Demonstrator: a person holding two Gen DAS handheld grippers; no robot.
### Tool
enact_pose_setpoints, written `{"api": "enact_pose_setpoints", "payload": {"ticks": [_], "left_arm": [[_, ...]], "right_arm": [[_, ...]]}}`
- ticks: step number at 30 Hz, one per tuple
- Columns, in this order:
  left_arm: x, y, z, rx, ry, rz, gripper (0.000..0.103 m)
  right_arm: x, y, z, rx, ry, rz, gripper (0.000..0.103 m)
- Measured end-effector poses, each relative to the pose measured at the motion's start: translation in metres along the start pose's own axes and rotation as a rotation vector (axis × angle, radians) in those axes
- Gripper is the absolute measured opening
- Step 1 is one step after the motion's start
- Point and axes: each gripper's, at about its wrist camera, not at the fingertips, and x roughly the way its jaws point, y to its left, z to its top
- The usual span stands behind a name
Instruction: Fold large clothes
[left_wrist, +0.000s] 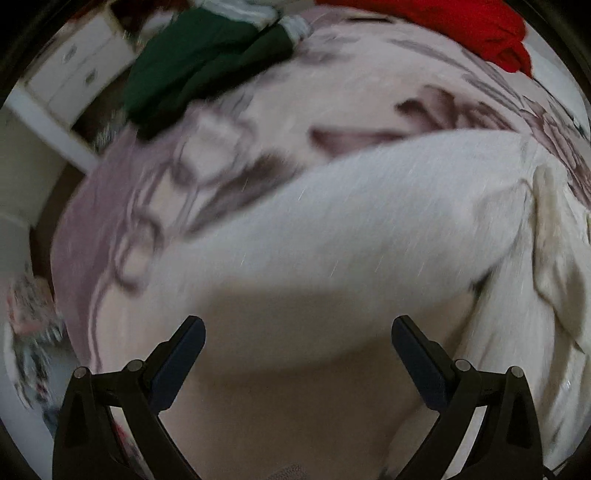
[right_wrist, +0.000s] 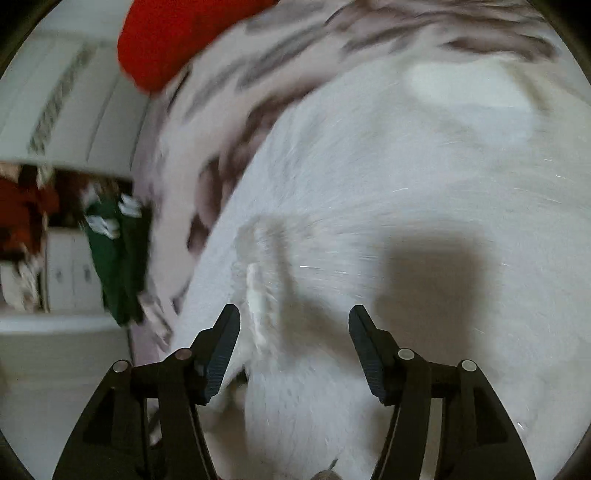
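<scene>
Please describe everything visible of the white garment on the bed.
The white garment is large, of soft fuzzy fabric like fleece, and lies spread across the patterned pink bedspread. A cream folded edge or seam runs along one side. Both grippers hover open above it, casting shadows; nothing grips it. Motion blur hides finer details.

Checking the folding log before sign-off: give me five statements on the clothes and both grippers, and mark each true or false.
1. The left gripper is open with nothing between its fingers. True.
2. The right gripper is clamped on a red garment. False: its jaws stand apart above the white garment, and nothing is pinched.
3. A dark green garment lies on the patterned bedspread. True.
4. The red garment lies on top of the white garment. False: it lies apart, at the far edge of the bedspread.
5. The white garment hangs on a hanger. False: it lies spread on the bedspread.
</scene>
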Motion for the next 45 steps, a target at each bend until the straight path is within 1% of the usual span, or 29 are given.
{"api": "enact_pose_setpoints", "payload": {"ticks": [2, 5, 6, 7, 8, 9, 10, 11, 13, 14, 15, 18, 19, 20, 21, 22, 26, 29, 30, 32, 33, 35, 37, 39, 40, 41, 43, 44, 45], "left_arm": [[0.005, 0.017, -0.017, -0.067, 0.067, -0.057, 0.103], [0.019, 0.045, -0.040, -0.229, 0.167, -0.207, 0.103], [0.030, 0.054, -0.047, -0.310, 0.213, -0.323, 0.103], [0.045, 0.062, -0.053, -0.401, 0.262, -0.480, 0.103], [0.054, 0.065, -0.056, -0.456, 0.290, -0.560, 0.103], [0.068, 0.070, -0.060, -0.550, 0.321, -0.672, 0.103], [0.079, 0.073, -0.062, -0.629, 0.326, -0.749, 0.103], [0.085, 0.075, -0.062, -0.678, 0.320, -0.781, 0.103], [0.095, 0.082, -0.055, -0.785, 0.271, -0.832, 0.102], [0.096, 0.086, -0.050, -0.825, 0.232, -0.832, 0.099], [0.097, 0.090, -0.042, -0.853, 0.190, -0.806, 0.096], [0.093, 0.096, -0.015, -0.881, 0.101, -0.711, 0.072], [0.089, 0.098, -0.007, -0.873, 0.071, -0.668, 0.045], [0.086, 0.099, 0.000, -0.856, 0.050, -0.615, 0.026], [0.082, 0.101, 0.010, -0.835, 0.023, -0.573, 0.024], [0.079, 0.102, 0.018, -0.818, -0.001, -0.551, 0.020], [0.074, 0.108, 0.044, -0.756, -0.044, -0.521, 0.018], [0.080, 0.115, 0.056, -0.710, -0.062, -0.518, 0.018], [0.084, 0.116, 0.059, -0.699, -0.058, -0.525, 0.018], [0.093, 0.119, 0.060, -0.681, -0.037, -0.529, 0.020], [0.097, 0.119, 0.060, -0.666, -0.021, -0.526, 0.020], [0.103, 0.116, 0.060, -0.632, 0.011, -0.524, 0.021], [0.109, 0.111, 0.064, -0.613, 0.036, -0.545, 0.026], [0.111, 0.112, 0.067, -0.617, 0.053, -0.564, 0.028], [0.110, 0.111, 0.069, -0.617, 0.058, -0.563, 0.028], [0.108, 0.111, 0.071, -0.619, 0.058, -0.556, 0.027], [0.093, 0.109, 0.073, -0.616, 0.001, -0.532, 0.025], [0.087, 0.104, 0.079, -0.601, -0.026, -0.508, 0.018], [0.073, 0.098, 0.081, -0.558, -0.077, -0.455, 0.016]], "right_arm": [[-0.019, -0.013, -0.014, 0.034, -0.019, -0.030, 0.064], [-0.013, -0.021, -0.027, 0.030, 0.009, -0.073, 0.064], [-0.011, -0.026, -0.026, 0.034, 0.026, -0.096, 0.064], [-0.007, -0.030, -0.028, 0.040, 0.040, -0.110, 0.064], [-0.003, -0.034, -0.031, 0.043, 0.049, -0.115, 0.064], [0.001, -0.036, -0.032, 0.044, 0.051, -0.119, 0.064], [0.004, -0.039, -0.037, 0.045, 0.046, -0.125, 0.064], [0.005, -0.043, -0.043, 0.049, 0.043, -0.137, 0.064], [0.008, -0.055, -0.051, 0.075, 0.046, -0.159, 0.064], [0.008, -0.063, -0.055, 0.091, 0.049, -0.165, 0.064], [0.007, -0.068, -0.057, 0.103, 0.050, -0.177, 0.064], [0.007, -0.078, -0.066, 0.126, 0.050, -0.210, 0.064], [0.005, -0.080, -0.068, 0.133, 0.049, -0.208, 0.064], [0.005, -0.079, -0.069, 0.137, 0.050, -0.204, 0.064], [0.005, -0.078, -0.071, 0.138, 0.049, -0.204, 0.064], [0.005, -0.075, -0.071, 0.134, 0.049, -0.205, 0.064], [0.012, -0.041, -0.060, 0.068, 0.041, -0.213, 0.064], [0.026, -0.010, -0.046, 0.022, 0.008, -0.152, 0.062], [0.034, -0.001, -0.040, 0.012, 0.000, -0.135, 0.060], [0.057, 0.016, -0.028, -0.014, -0.004, -0.124, 0.044], [0.072, 0.022, -0.023, -0.023, 0.008, -0.129, 0.043], [0.103, 0.027, -0.018, -0.031, 0.077, -0.134, 0.041], [0.119, 0.033, -0.016, -0.056, 0.119, -0.188, 0.041], [0.114, 0.039, -0.017, -0.096, 0.119, -0.208, 0.042], [0.110, 0.039, -0.018, -0.107, 0.122, -0.212, 0.044], [0.102, 0.039, -0.020, -0.115, 0.114, -0.223, 0.051], [0.083, 0.035, -0.023, -0.128, 0.074, -0.278, 0.060], [0.075, 0.033, -0.024, -0.141, 0.053, -0.339, 0.061], [0.068, 0.031, -0.025, -0.157, 0.035, -0.406, 0.064]]}}
